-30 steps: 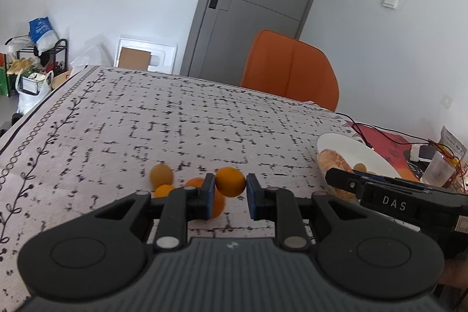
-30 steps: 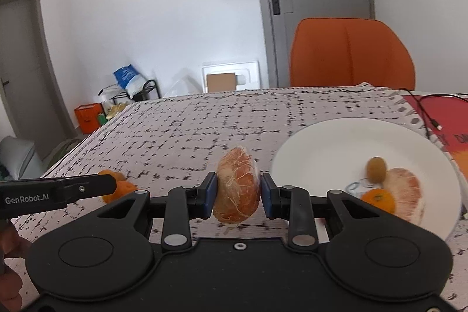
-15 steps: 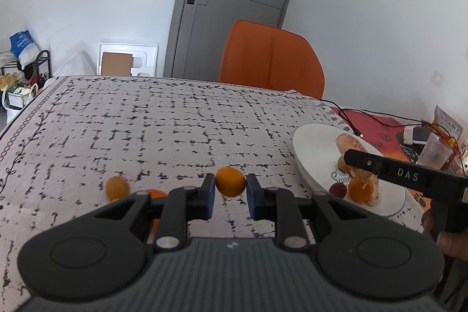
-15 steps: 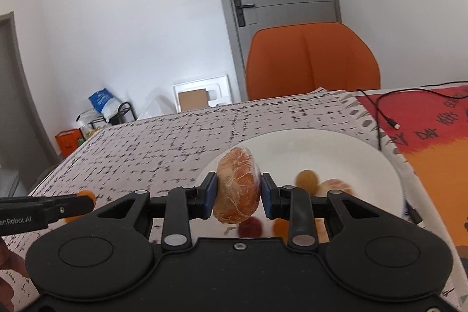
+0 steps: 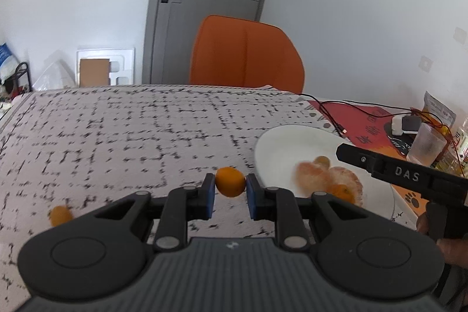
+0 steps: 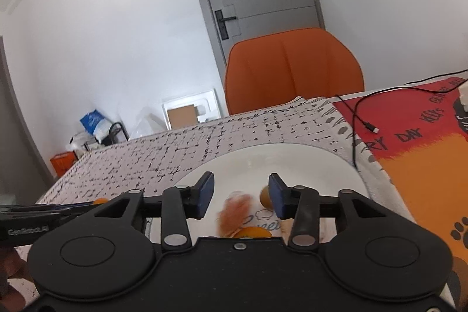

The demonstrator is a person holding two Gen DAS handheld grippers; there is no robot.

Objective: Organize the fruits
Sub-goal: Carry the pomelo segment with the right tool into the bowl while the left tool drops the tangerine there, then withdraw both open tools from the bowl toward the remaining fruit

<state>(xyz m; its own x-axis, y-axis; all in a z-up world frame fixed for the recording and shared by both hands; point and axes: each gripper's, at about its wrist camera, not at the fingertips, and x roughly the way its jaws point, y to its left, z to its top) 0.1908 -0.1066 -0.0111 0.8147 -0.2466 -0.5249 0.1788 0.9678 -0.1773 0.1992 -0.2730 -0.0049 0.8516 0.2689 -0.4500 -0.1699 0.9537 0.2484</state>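
My left gripper (image 5: 230,188) is shut on a small orange fruit (image 5: 230,182) and holds it above the patterned tablecloth, just left of the white plate (image 5: 280,148). The plate holds peeled citrus pieces (image 5: 310,177), a small brown fruit (image 5: 322,160) and an orange fruit (image 5: 340,192). My right gripper (image 6: 240,195) is open above the plate (image 6: 307,163); a blurred peeled citrus piece (image 6: 234,212) is below its jaws, over the plate. Another small orange fruit (image 5: 59,215) lies on the cloth at left.
An orange chair (image 5: 245,51) stands at the table's far edge. A black cable (image 5: 351,111), a plastic cup (image 5: 425,144) and small devices lie on the red mat (image 6: 409,133) right of the plate. The right gripper's body (image 5: 403,174) reaches over the plate.
My right gripper has opened and let go of the peeled citrus piece, which drops onto the plate. My left gripper has carried the small orange fruit rightward toward the plate.
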